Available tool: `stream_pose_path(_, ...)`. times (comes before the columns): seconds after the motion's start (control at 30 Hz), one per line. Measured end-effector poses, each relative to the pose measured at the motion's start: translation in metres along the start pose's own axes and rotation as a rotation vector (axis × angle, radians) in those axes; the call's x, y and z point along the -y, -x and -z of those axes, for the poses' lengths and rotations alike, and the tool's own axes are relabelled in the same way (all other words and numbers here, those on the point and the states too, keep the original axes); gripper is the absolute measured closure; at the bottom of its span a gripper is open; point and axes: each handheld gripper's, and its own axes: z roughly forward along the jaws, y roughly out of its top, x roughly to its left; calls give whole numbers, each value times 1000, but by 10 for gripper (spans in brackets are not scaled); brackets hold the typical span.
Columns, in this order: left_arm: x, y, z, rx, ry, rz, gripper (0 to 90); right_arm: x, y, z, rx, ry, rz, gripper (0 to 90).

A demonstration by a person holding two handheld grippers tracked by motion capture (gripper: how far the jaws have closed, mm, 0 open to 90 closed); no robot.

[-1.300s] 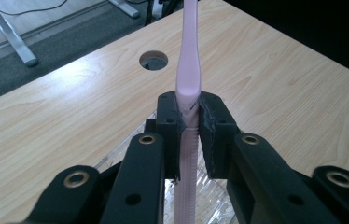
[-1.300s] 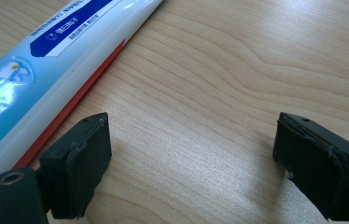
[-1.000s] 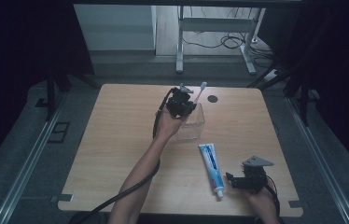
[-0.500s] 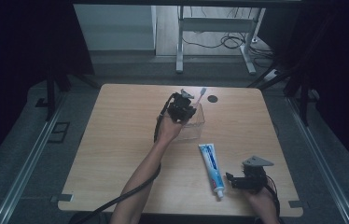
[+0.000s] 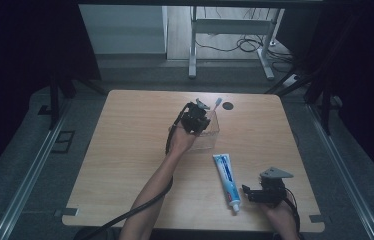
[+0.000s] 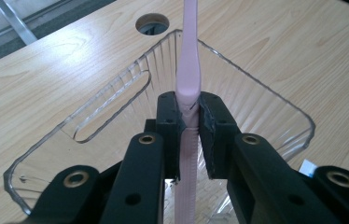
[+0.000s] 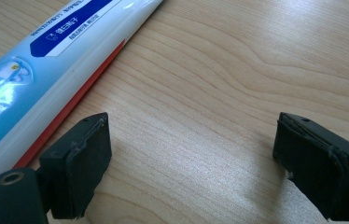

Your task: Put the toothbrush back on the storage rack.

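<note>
The left gripper (image 6: 189, 135) is clamped on the handle of a pink toothbrush (image 6: 187, 70), its pads pressed to either side of the stem. Seen from the left gripper view, the brush runs straight ahead between the jaws and on over a clear plastic container (image 6: 261, 93), whose ribbed walls open just in front of and below the gripper. In the high view the left gripper (image 5: 195, 118) hovers at the container (image 5: 211, 136), with the brush head (image 5: 218, 102) sticking out beyond its far rim. The step in hand looks like setting the toothbrush into the container.

The right gripper (image 7: 189, 163) rests low over the table (image 7: 238, 60) with its jaws spread wide and nothing between them. A toothpaste tube (image 7: 46, 60) lies just beside its left jaw, not within the grasp. In the high view the right gripper (image 5: 265, 190) sits next to the cap end of the tube (image 5: 226, 181).

The next move probably calls for the left gripper to tip or lower the brush until it rests inside the container, then release. After that, the right gripper would need to shift sideways over the tube before closing on it.
</note>
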Motion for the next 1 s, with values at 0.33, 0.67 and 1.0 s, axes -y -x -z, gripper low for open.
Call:
stream_pose_path(0.33,0,3,-3,-13,-40,-9,791,0,0,0,0,0,0,110)
stream_pose_path(0.67,1,2,-4,-34,-91,5,788,0,0,0,0,0,0,110)
stream_pose_path(1.0,0,4,-5,-36,-100,7,728,0,0,0,0,0,0,110)
